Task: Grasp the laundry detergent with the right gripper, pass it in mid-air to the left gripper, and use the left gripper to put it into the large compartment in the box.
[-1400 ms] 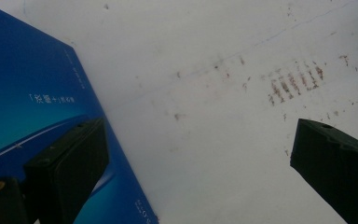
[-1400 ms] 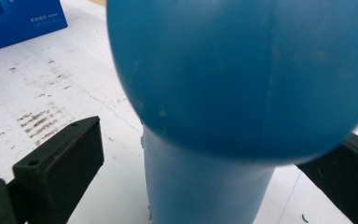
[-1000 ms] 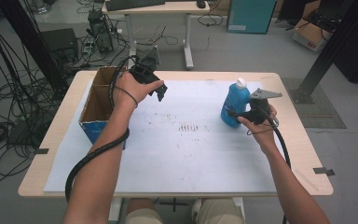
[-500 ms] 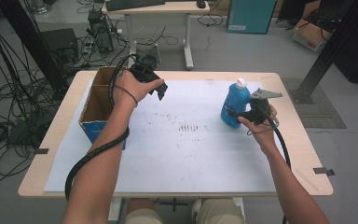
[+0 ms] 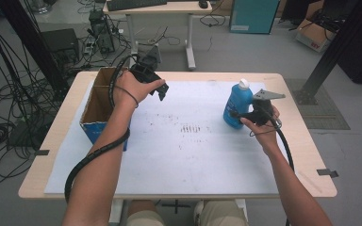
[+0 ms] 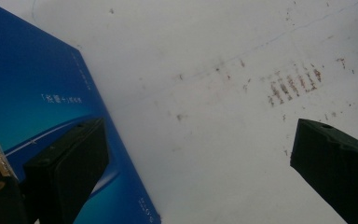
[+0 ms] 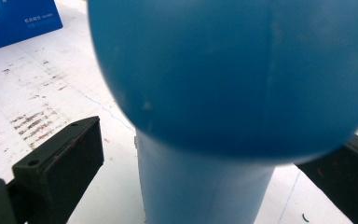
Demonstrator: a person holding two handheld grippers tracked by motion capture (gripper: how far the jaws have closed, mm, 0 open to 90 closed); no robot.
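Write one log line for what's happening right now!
left gripper: open, above table beside box | right gripper: open around blue bottle, upright

The left gripper (image 6: 200, 163) stood wide open above scuffed white sheet (image 6: 223, 93), its left jaw overlapping the blue box (image 6: 37, 98).

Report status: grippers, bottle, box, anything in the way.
Left gripper open, held by the cardboard box. Right gripper open, jaws straddling the upright blue bottle, not clamped. No obstruction between.

Left gripper (image 5: 158, 89) raised, fingers spread; right gripper (image 5: 242, 114) fingers spread.
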